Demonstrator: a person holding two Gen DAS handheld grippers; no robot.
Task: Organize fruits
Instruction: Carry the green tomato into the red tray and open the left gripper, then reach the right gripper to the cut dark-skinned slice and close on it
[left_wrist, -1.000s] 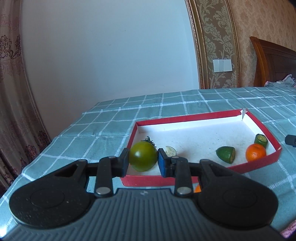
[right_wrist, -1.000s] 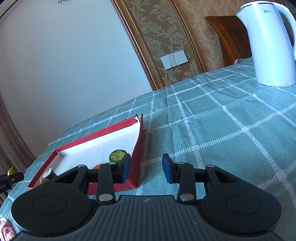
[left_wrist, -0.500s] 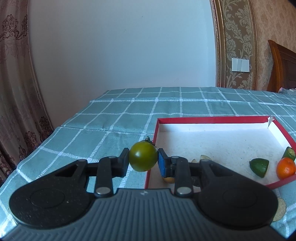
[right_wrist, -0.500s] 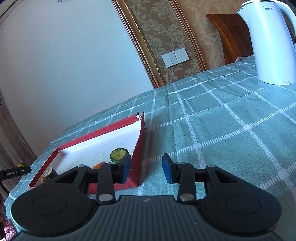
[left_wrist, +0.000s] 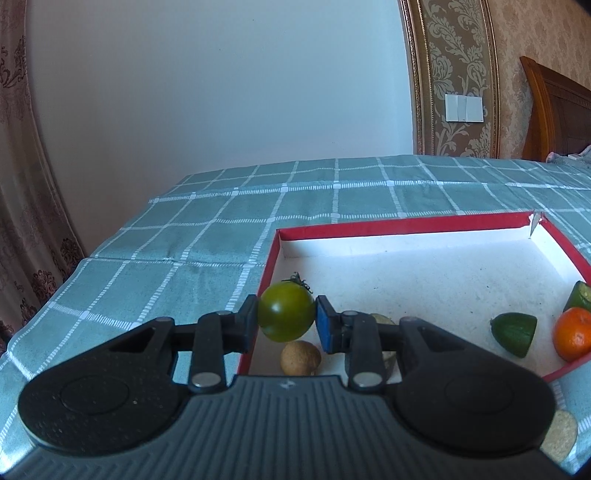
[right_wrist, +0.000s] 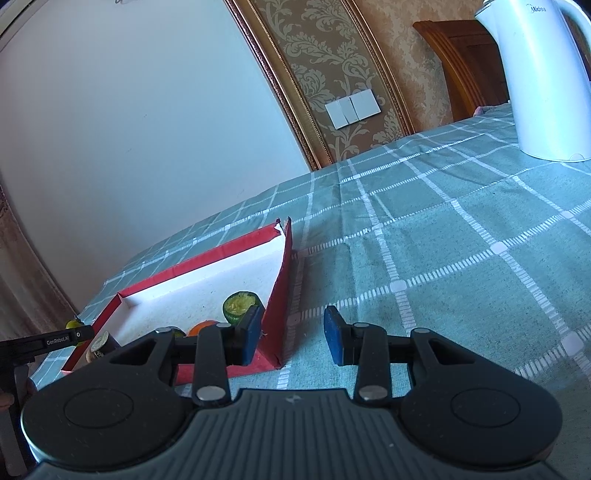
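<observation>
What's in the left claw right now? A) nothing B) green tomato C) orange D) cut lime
B: the left claw is shut on the green tomato, held above the red tray's left wall; the orange lies in the tray.

Green tomato (left_wrist: 286, 316) hanging pinched over the red tray's (left_wrist: 402, 225) left edge, with a brown fruit (left_wrist: 300, 358), lime half (left_wrist: 514, 333) and orange (left_wrist: 573, 338) inside.

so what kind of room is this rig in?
Most likely a home bedroom, with a table set up for the task. A carved wooden headboard stands against damask wallpaper, a patterned curtain hangs at the left, and an electric kettle sits on the checked tablecloth.
</observation>
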